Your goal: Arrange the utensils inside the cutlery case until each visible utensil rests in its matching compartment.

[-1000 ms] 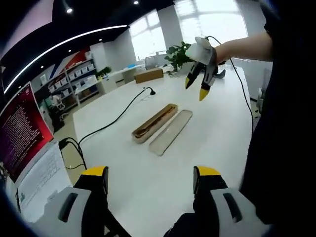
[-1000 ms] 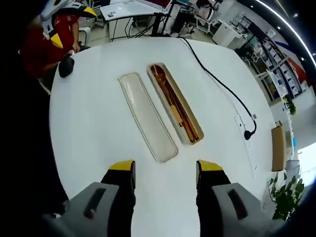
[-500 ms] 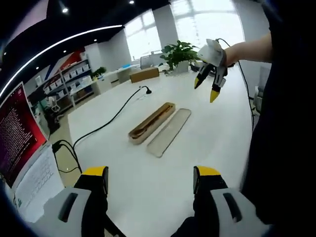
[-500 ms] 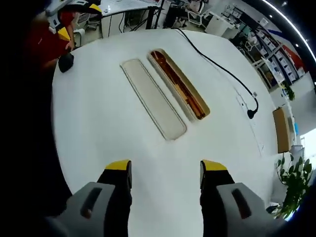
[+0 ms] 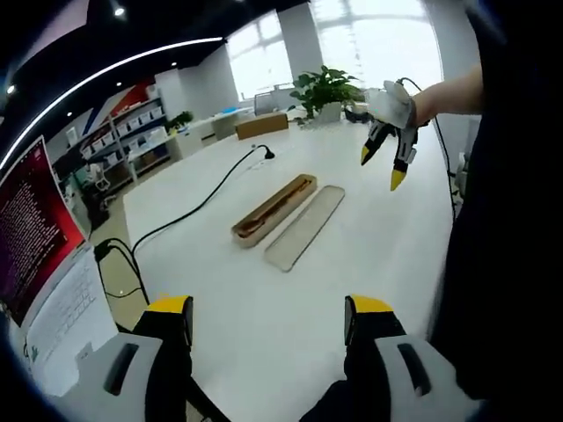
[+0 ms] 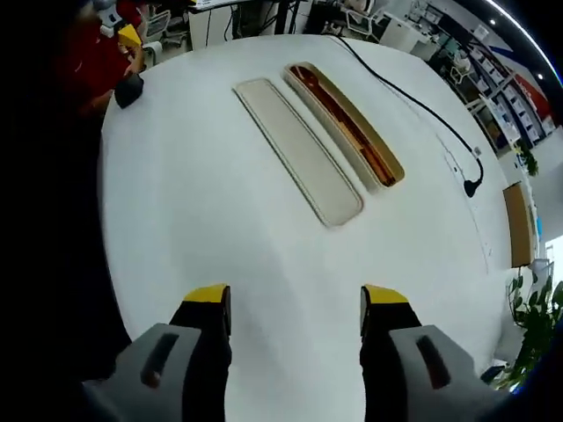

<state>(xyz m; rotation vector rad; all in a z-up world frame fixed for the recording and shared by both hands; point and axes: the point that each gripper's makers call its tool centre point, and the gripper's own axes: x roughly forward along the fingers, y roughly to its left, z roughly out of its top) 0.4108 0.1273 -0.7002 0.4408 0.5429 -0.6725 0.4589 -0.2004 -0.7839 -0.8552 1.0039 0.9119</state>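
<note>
Jaws of both grippers stand apart and grasp nothing: the left gripper (image 5: 269, 321) rises from the bottom of the left gripper view, the right gripper (image 6: 296, 308) from the bottom of the right gripper view, each above bare white table (image 6: 202, 220). At the centre of the left gripper view lies the open cutlery case (image 5: 274, 209), a long tan tray with brown utensils (image 6: 347, 127) lying lengthwise inside it; how they sit in compartments cannot be told. Just beside it, parallel, lies its pale lid (image 5: 304, 227). In the right gripper view both lie in the upper middle, lid to the left of the case. A black cable (image 5: 189, 211) runs across the table beyond the case. The right gripper also hangs in the air at the upper right of the left gripper view, jaws parted, well apart from the case.
</note>
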